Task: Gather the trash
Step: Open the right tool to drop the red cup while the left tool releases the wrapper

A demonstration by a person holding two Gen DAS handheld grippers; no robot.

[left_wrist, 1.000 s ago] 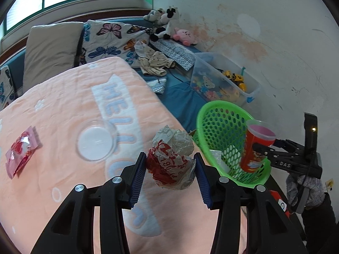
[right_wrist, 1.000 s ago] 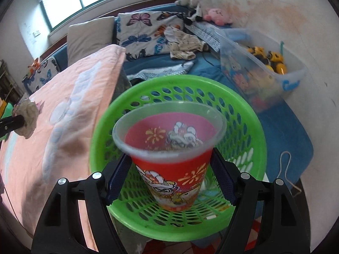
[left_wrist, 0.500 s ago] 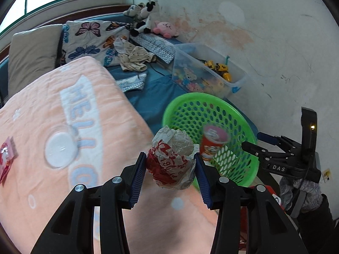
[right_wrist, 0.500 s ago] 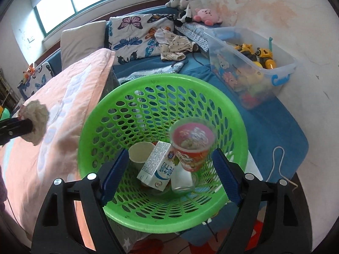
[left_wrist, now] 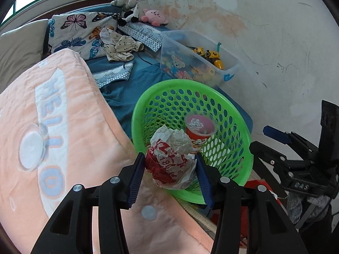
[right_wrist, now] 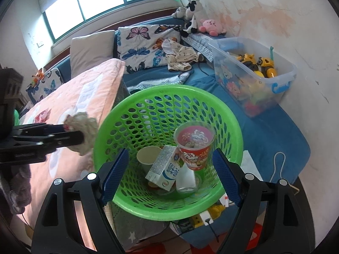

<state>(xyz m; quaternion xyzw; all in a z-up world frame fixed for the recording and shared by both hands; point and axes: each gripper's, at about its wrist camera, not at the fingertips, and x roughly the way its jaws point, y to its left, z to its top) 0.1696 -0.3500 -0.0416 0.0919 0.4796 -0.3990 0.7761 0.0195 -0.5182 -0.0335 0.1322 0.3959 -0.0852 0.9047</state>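
Clearly, the left gripper (left_wrist: 170,170) clamps a crumpled wrapper (left_wrist: 171,160) at the green basket's (right_wrist: 231,114) nine-o'clock rim, hiding part of it. The right gripper (right_wrist: 169,173), its jaws having just been opening, holds nothing above the red cup (right_wrist: 193,145), milk carton (right_wrist: 164,168) and half-hidden paper cup (right_wrist: 147,157).

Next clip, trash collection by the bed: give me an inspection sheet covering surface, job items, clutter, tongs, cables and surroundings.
Surface: peach blanket covers the bed.
Job's things: green basket holds a red printed cup, milk carton and paper cup; crumpled wrapper not yet in the basket.
Clutter: clear round lid on the blanket; a garment on the blue sheet.
Tongs: left tongs shut on the wrapper; right tongs open and empty, having just opened.
Cables: white cord on the blue mat; dark cable below the basket.
Surroundings: toy bin, plush toys, stained wall, window.
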